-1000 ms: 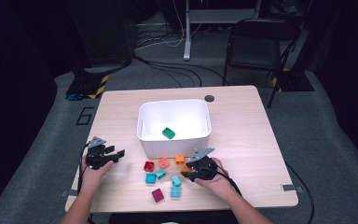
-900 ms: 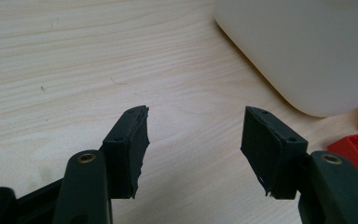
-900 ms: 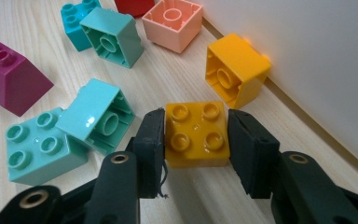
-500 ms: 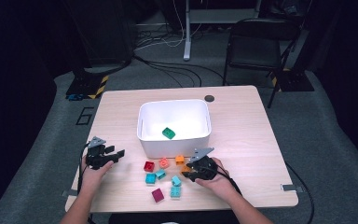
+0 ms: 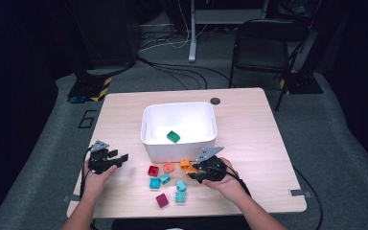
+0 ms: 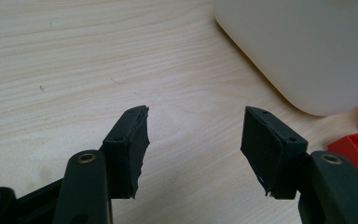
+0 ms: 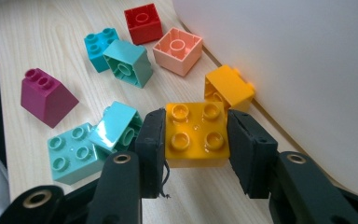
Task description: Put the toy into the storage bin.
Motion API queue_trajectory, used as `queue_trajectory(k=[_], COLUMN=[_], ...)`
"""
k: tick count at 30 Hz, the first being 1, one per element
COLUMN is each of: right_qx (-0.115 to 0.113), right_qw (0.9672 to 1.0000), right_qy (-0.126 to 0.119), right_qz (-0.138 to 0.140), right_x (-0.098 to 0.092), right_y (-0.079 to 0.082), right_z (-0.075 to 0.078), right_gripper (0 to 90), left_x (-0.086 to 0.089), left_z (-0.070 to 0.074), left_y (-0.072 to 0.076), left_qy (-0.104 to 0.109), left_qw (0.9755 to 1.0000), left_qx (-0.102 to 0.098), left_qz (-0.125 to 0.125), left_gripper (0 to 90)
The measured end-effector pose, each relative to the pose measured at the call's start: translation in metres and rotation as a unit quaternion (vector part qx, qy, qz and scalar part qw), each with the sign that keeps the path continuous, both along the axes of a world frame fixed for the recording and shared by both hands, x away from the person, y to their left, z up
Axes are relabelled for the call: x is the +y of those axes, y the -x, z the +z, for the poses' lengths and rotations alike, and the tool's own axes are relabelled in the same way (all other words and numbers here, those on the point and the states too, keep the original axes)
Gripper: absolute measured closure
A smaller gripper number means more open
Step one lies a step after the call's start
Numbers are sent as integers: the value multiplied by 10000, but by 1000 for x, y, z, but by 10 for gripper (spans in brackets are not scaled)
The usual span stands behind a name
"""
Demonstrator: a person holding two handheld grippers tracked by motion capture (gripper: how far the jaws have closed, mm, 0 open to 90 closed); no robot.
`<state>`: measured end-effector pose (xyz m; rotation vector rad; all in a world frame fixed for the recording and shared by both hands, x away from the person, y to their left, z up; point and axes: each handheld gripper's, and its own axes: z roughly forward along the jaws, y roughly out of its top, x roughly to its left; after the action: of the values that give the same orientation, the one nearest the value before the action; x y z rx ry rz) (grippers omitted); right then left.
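Now right claw point(image 7: 196, 135) clamped on yellow brick point(image 7: 196, 134), brick squarely between pads; left claw point(image 6: 193, 135) apart.

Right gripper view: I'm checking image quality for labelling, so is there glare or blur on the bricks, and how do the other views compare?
Right gripper view: sharp, with small highlights on the glossy yellow brick between the right tool pads. Left gripper view: table grain crisp, white bin wall soft. High view: table brightly lit, surroundings dark.
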<state>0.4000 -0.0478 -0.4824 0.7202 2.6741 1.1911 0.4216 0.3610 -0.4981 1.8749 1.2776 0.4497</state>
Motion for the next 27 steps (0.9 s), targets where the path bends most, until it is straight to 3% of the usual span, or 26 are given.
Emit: queue_trajectory(k=[27], right_qx=[175], right_qw=[9995], right_qy=[-195], right_qz=[194], right_x=[-6], right_y=[2], right_z=[52], right_gripper=[583], left_x=[0], left_z=[0], left_y=[0], left_qy=[-17], left_qw=[10000], left_qx=[20], left_qz=[-10], left_gripper=[409])
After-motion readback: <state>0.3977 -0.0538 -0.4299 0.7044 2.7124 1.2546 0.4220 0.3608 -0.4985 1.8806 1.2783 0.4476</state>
